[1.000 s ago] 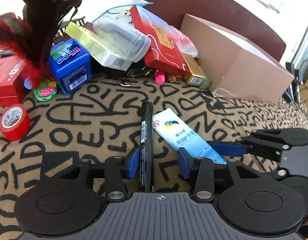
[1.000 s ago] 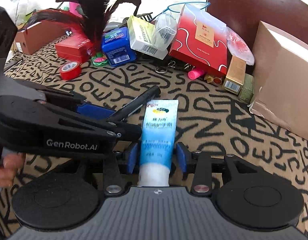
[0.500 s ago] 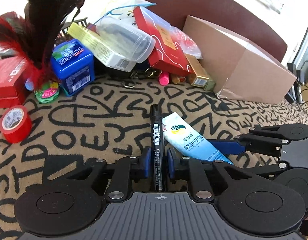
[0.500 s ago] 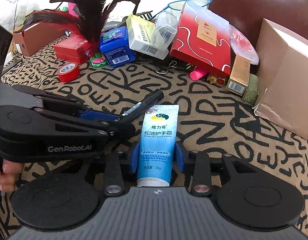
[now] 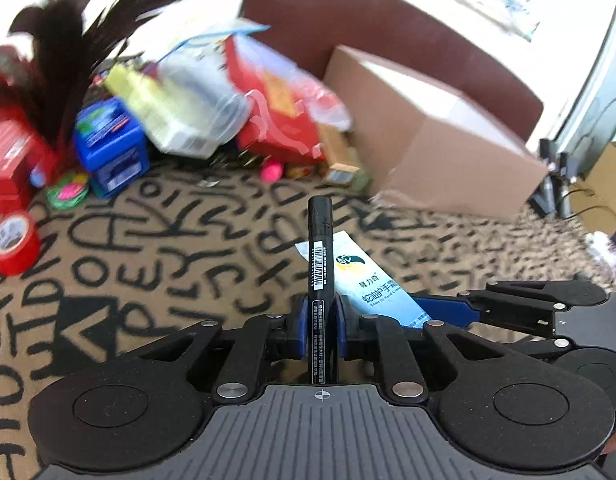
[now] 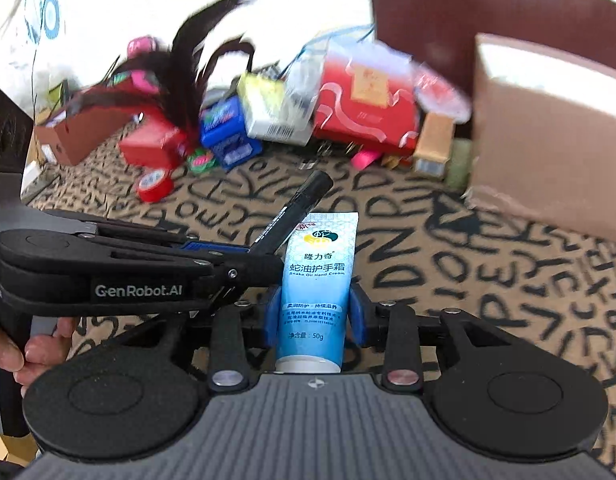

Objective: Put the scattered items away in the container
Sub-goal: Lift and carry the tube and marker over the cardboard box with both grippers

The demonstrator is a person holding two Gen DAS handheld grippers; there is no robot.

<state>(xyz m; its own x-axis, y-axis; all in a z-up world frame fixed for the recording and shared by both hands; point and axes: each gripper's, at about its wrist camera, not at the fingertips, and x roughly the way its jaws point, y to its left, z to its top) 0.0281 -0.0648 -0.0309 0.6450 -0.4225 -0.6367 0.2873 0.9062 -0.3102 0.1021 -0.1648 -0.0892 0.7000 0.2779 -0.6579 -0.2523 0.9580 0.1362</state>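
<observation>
In left gripper (image 5: 319, 322): black barcoded marker (image 5: 318, 264).

My right claw (image 6: 315, 314) has its blue pads on either side of the blue hand cream tube (image 6: 315, 280) and is closing on it, white cap toward me. To its left my left claw (image 6: 264, 254) clamps a black marker (image 6: 298, 210) that slants up to the right, just beside the tube. A hand (image 6: 32, 350) shows at the left edge. Beyond, across the lettered cloth (image 6: 467, 264), the clutter is blurred; a cardboard box (image 6: 547, 152) stands right.
</observation>
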